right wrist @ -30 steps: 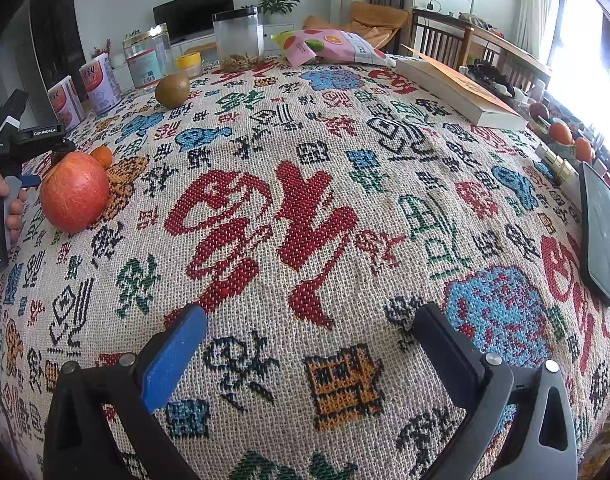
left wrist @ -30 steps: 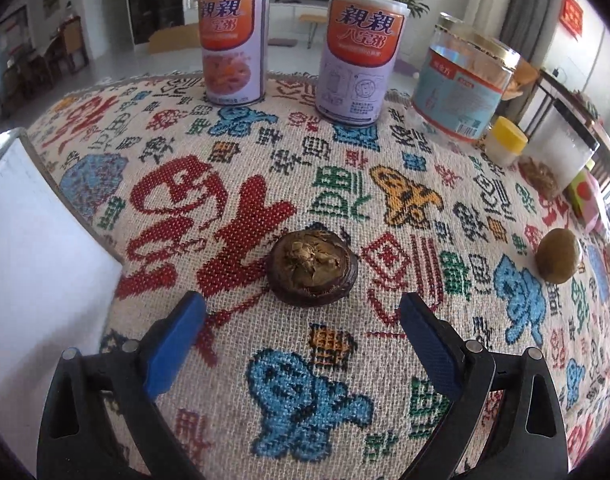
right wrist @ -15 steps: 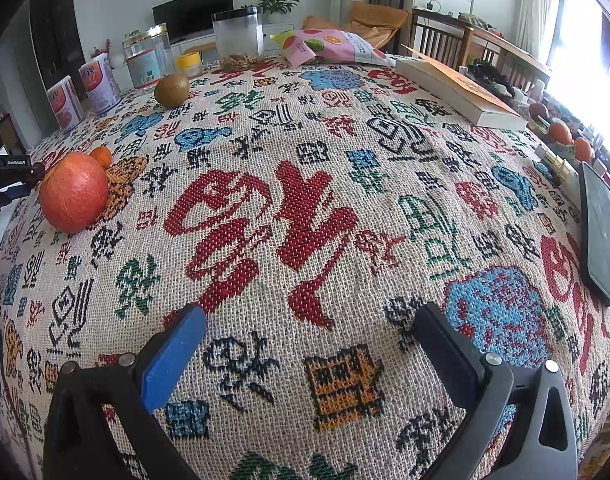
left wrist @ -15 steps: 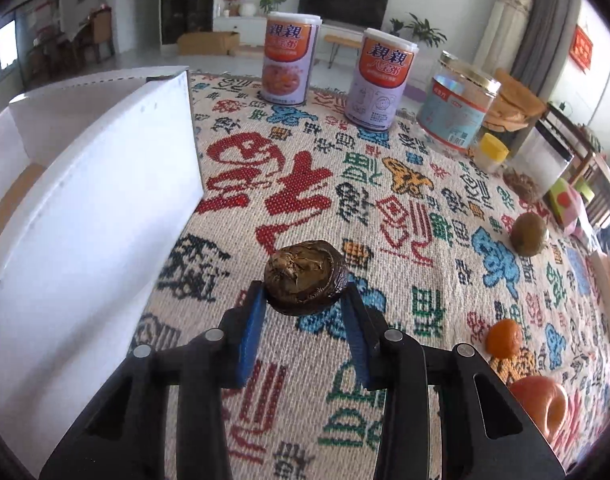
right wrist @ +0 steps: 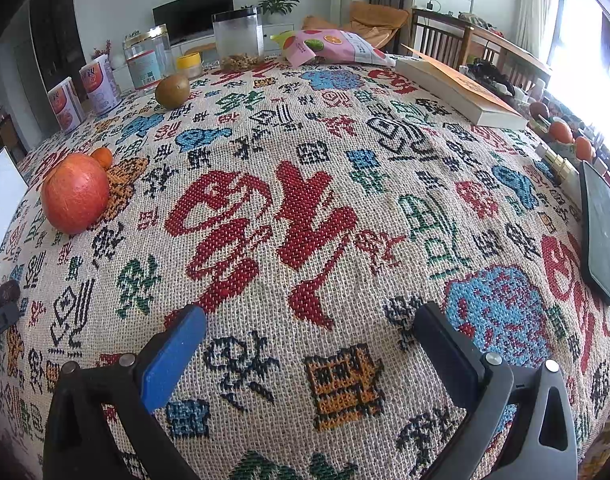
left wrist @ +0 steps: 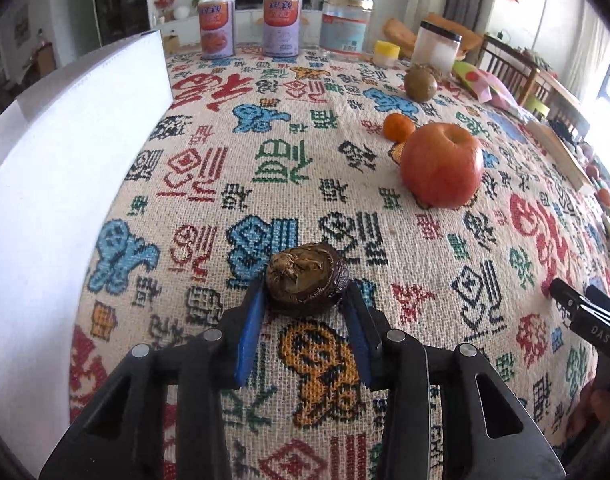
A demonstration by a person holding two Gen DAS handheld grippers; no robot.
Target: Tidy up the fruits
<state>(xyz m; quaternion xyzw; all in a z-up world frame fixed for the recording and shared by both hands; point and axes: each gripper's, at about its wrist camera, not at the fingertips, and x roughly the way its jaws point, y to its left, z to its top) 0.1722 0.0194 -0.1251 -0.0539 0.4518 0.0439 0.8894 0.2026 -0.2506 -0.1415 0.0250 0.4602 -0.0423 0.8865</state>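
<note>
the left gripper (left wrist: 305, 300) is clamped on the dark wrinkled fruit (left wrist: 305, 278), held at its fingertips over the patterned cloth (left wrist: 289, 168), and the white box (left wrist: 61, 184) stands just to its left, so the coming move is likely a leftward swing over that wall. the right gripper (right wrist: 309, 340) hovers low over bare cloth, fingers spread wide and empty, well apart from the apple (right wrist: 75, 194), the small orange (right wrist: 103, 157) and the kiwi (right wrist: 172, 90).
</note>
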